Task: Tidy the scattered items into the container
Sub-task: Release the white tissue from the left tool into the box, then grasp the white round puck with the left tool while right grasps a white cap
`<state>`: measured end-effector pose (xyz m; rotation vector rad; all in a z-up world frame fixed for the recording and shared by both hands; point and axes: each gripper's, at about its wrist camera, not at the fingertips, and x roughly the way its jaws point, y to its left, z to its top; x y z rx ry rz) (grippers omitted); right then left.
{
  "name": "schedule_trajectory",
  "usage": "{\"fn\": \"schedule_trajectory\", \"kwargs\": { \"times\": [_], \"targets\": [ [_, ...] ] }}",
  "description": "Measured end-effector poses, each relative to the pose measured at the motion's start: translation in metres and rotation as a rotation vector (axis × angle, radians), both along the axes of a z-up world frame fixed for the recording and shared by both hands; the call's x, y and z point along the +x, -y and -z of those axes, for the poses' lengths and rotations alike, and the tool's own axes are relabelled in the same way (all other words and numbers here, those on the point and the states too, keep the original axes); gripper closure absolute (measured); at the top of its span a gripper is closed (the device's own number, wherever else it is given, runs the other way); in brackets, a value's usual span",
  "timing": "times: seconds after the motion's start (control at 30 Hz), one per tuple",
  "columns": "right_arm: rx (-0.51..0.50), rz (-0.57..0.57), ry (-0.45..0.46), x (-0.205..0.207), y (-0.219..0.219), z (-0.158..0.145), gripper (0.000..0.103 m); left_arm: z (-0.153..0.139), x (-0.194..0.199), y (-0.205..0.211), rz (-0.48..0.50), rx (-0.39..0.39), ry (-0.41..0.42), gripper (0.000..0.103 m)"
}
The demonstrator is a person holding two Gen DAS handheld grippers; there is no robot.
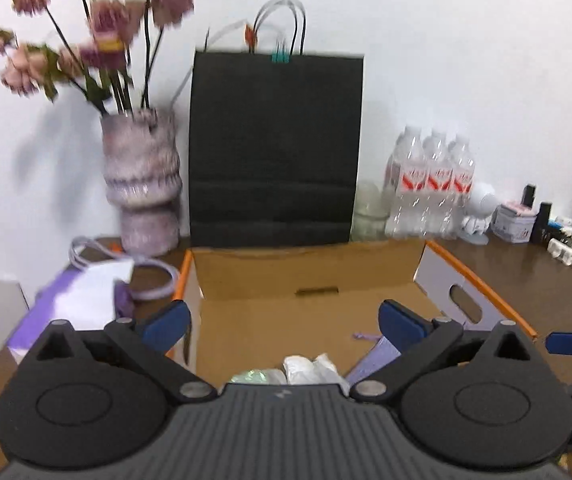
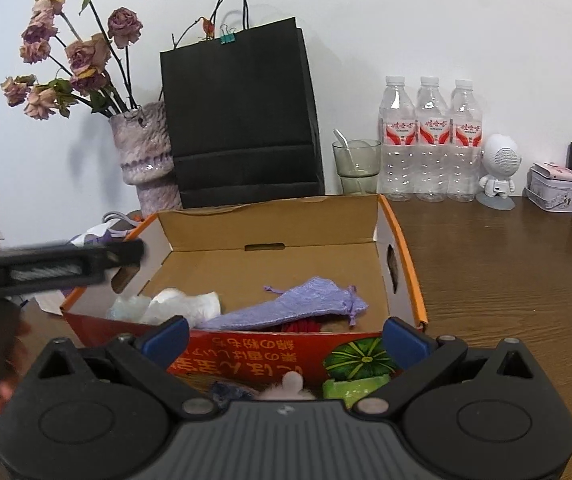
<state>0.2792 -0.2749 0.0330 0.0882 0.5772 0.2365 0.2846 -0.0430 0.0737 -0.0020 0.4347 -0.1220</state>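
Note:
An open cardboard box (image 2: 402, 248) with an orange rim and a red printed front stands on the brown table. Inside lie a lilac drawstring pouch (image 2: 298, 304), a white crumpled packet (image 2: 189, 304), a translucent packet (image 2: 125, 306) and something red (image 2: 302, 326). My left gripper (image 1: 283, 320) hovers over the box (image 1: 438, 276), its jaws wide open and empty; the white packet (image 1: 310, 368) and pouch (image 1: 374, 356) show below it. In the right wrist view it appears as a blurred dark bar (image 2: 57, 268) held by a hand. My right gripper (image 2: 286, 338) stands open at the box's front wall, with a pale fluffy item (image 2: 292, 386) low between its arms.
Behind the box stand a black paper bag (image 2: 241, 120), a lilac vase of dried flowers (image 2: 145, 152), a glass with a spoon (image 2: 356, 164) and three water bottles (image 2: 430, 140). A white speaker figure (image 2: 500, 168), a tin (image 2: 554, 188) and small bottles sit at right. Purple papers (image 1: 73, 296) and a cable lie left.

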Motion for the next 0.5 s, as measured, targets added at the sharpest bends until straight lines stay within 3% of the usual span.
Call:
{"fn": "schedule_trajectory", "kwargs": {
  "times": [0.23,0.5],
  "targets": [
    [-0.021,0.004,0.032,-0.023,0.017,-0.007,0.000,-0.008,-0.049,-0.028,0.001,0.009,0.026,0.000],
    [-0.083,-0.011,0.009,-0.083,0.034,0.010,0.000,0.035,-0.107,-0.054,0.009,0.030,-0.081,0.000]
  ]
}}
